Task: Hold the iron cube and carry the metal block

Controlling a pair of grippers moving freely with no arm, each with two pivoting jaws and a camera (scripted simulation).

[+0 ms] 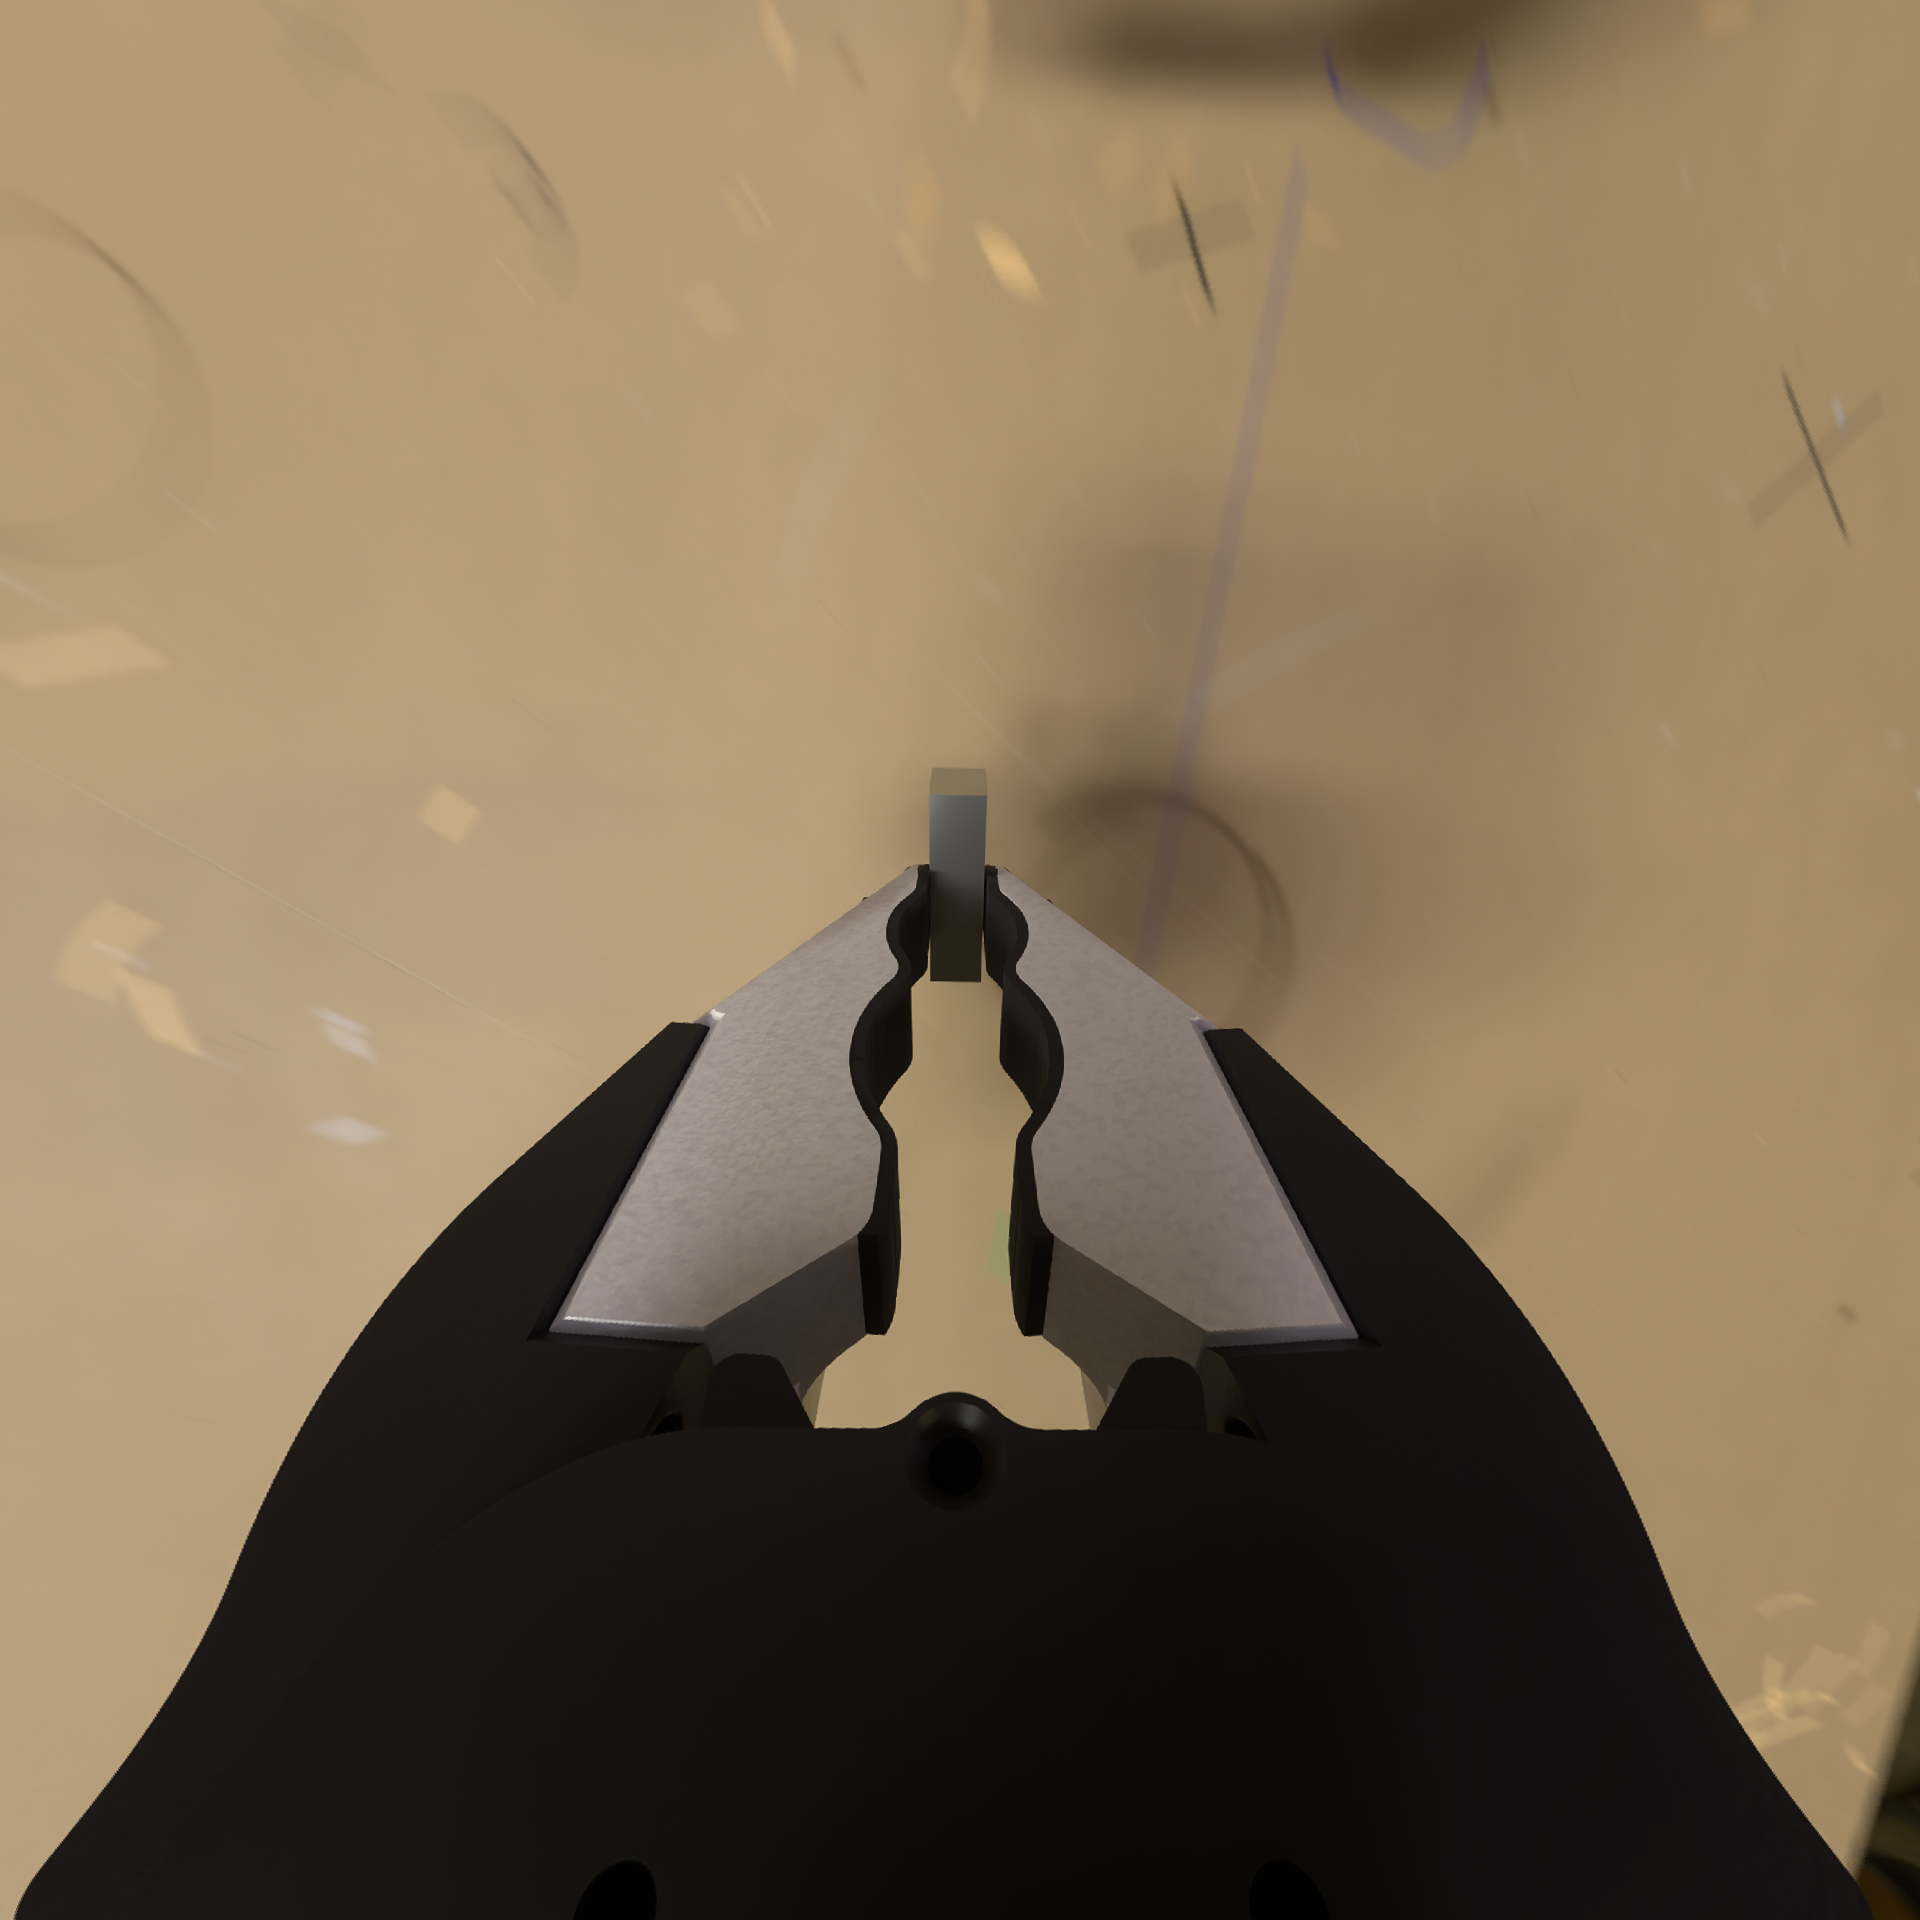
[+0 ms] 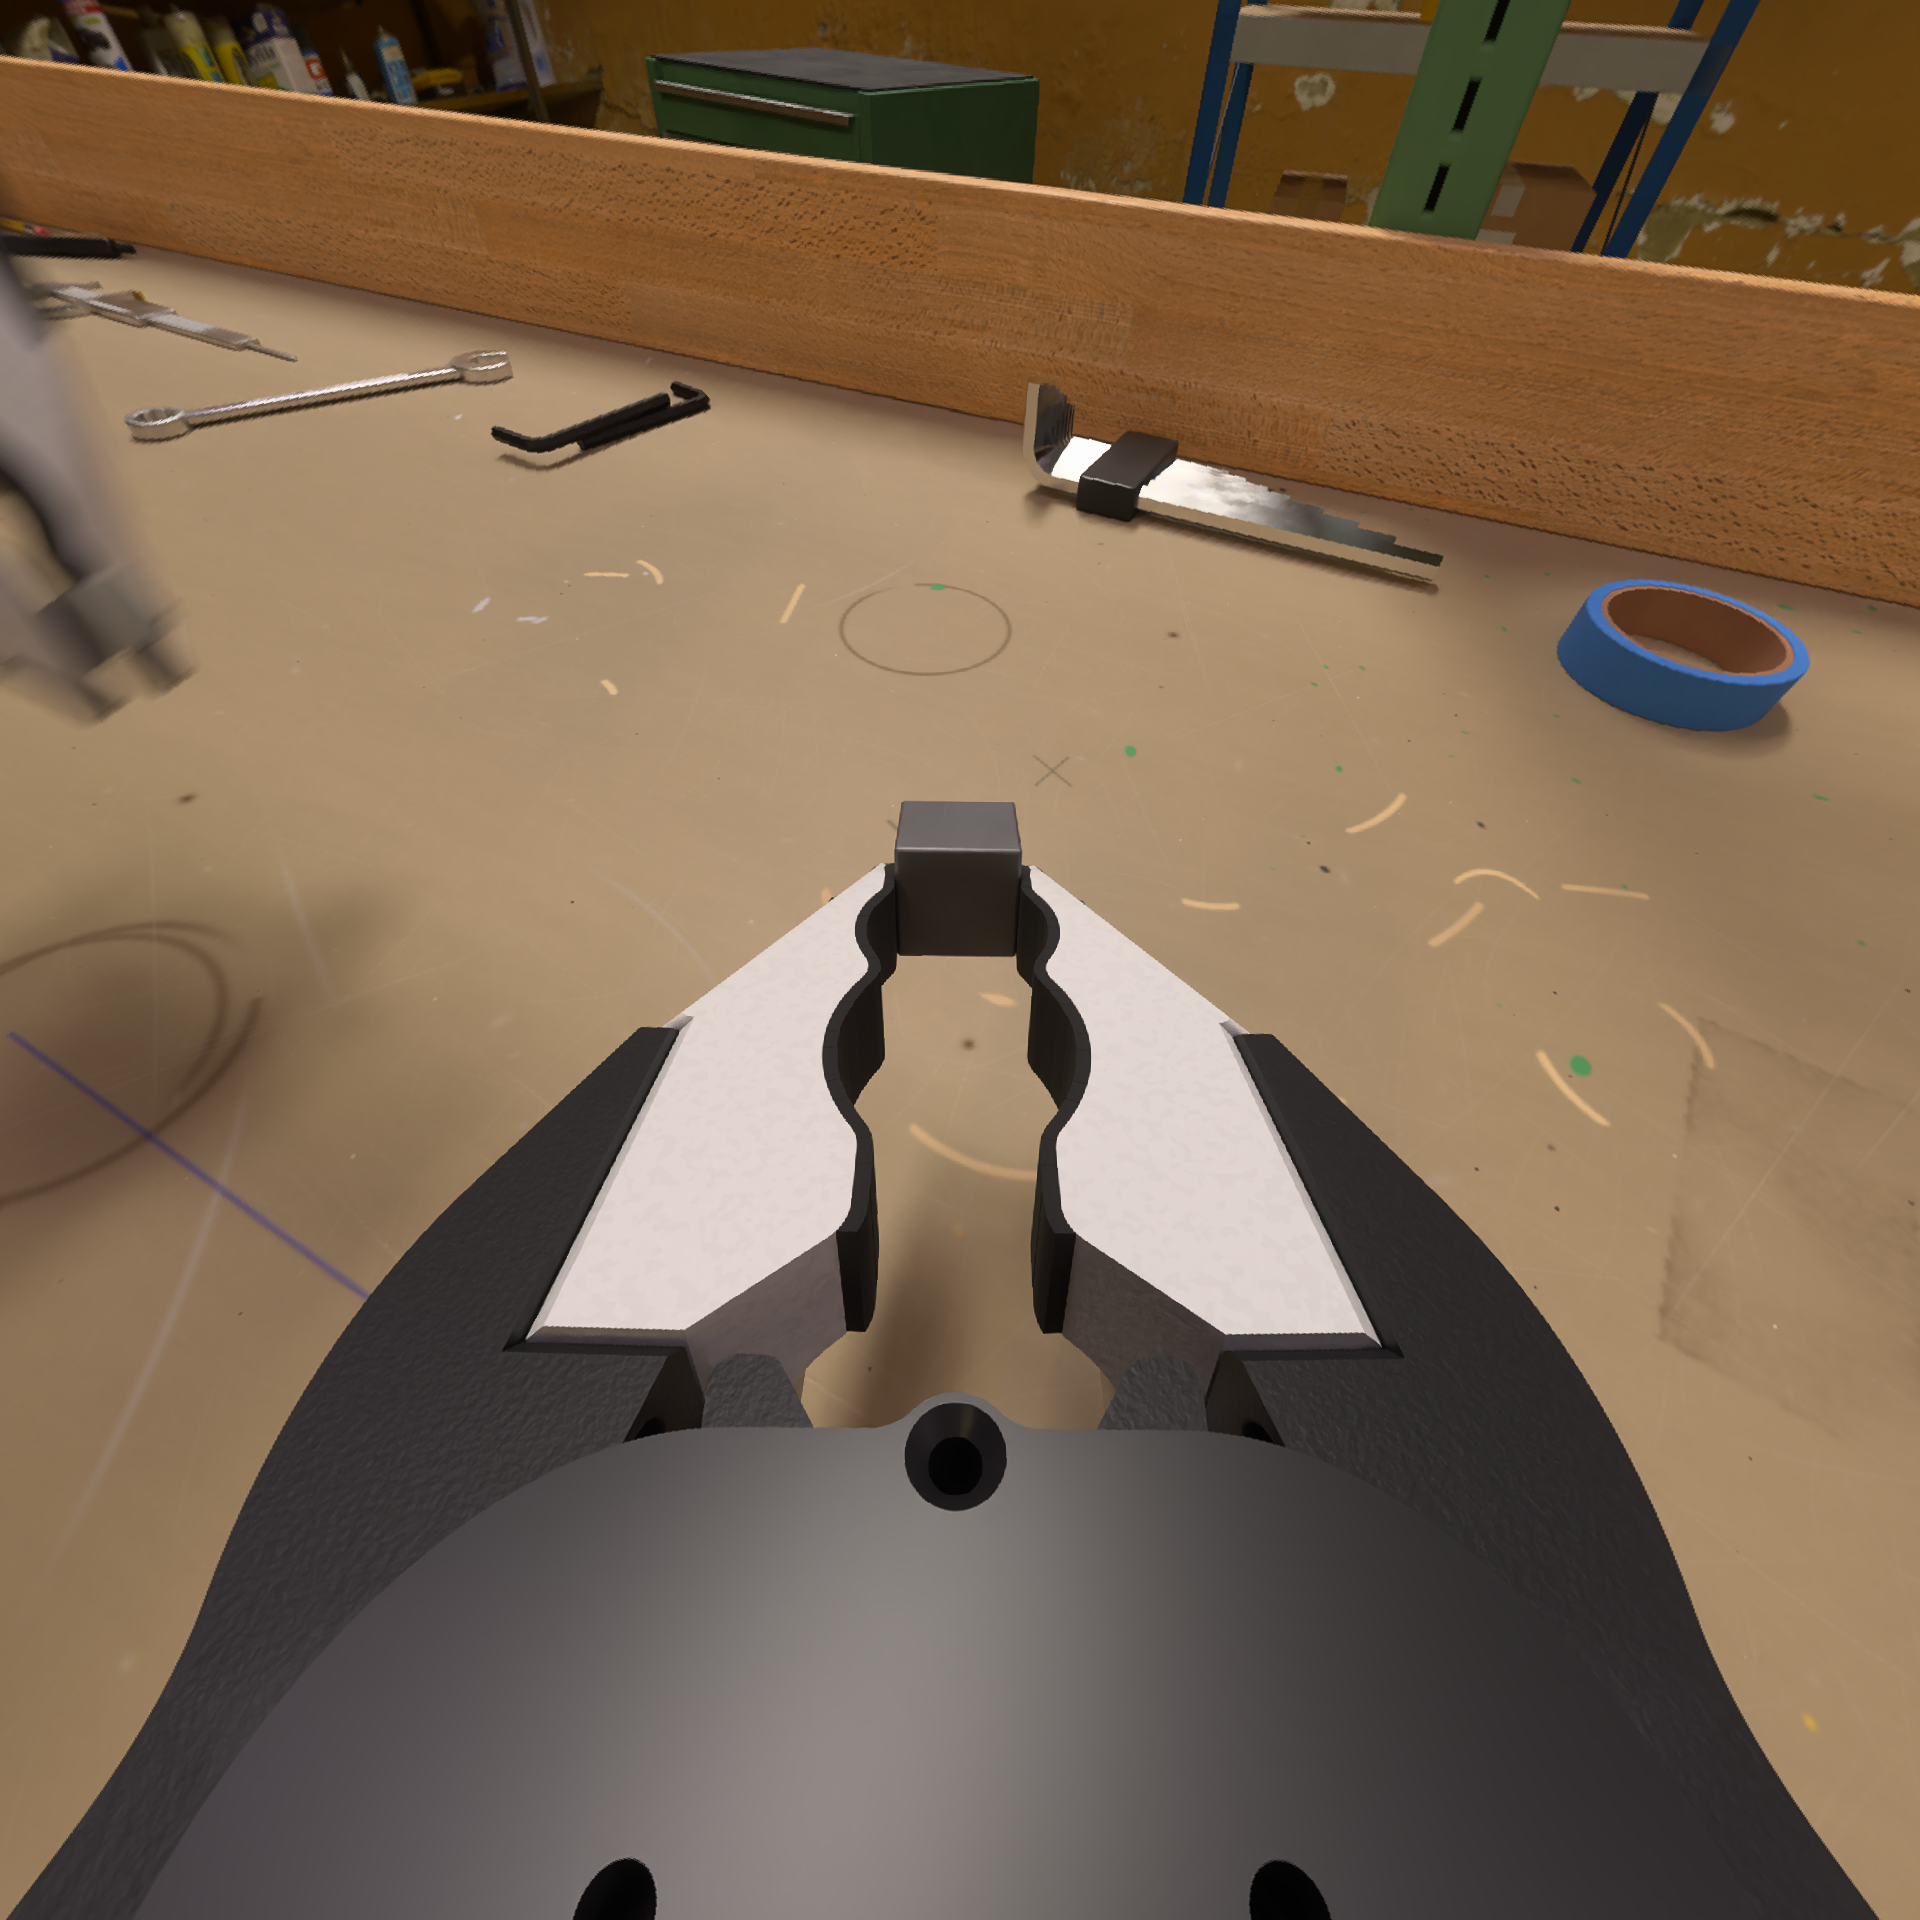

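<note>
In the left wrist view my left gripper (image 1: 956, 883) is shut on a narrow light-grey metal block (image 1: 957, 826), which stands out past the fingertips above the blurred tan bench top. In the right wrist view my right gripper (image 2: 956, 883) is shut on a dark iron cube (image 2: 956, 844), held at the fingertips low over the bench; I cannot tell whether it touches the surface. The left gripper also shows as a grey blur at the left edge of the right wrist view (image 2: 73, 540).
A long wooden board (image 2: 935, 260) runs along the back of the bench. Before it lie a wrench (image 2: 312, 395), black hex keys (image 2: 603, 421), a metal square (image 2: 1226, 488) and a blue tape roll (image 2: 1683, 655). A green cabinet (image 2: 842, 109) stands behind.
</note>
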